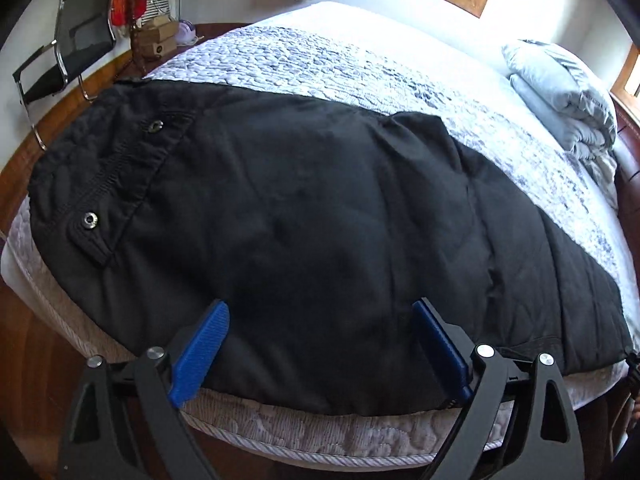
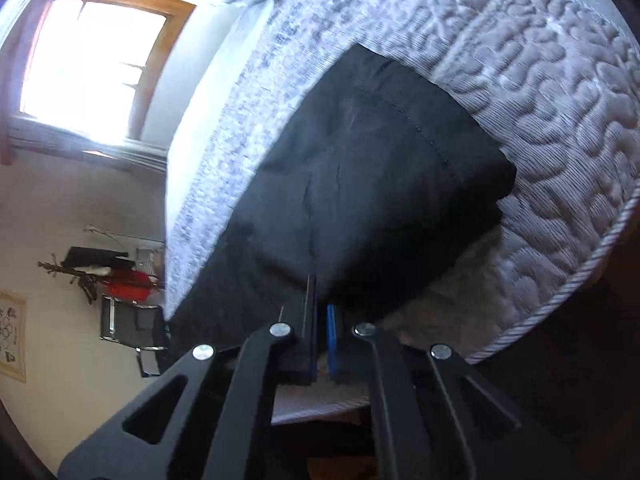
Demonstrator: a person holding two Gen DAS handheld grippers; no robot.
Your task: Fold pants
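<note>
Black pants lie spread across the near edge of the bed, waistband with two metal snaps at the left, legs running to the right. My left gripper is open, its blue pads wide apart just over the pants' near edge. In the right wrist view the pants' leg end is lifted and hangs from my right gripper, whose blue pads are shut on the fabric's edge. This view is tilted sideways.
The quilted grey mattress sits on a brown wood floor. A folded grey duvet lies at the bed's far right. A black chair and a rack with boxes stand at the far left. Windows are behind the bed.
</note>
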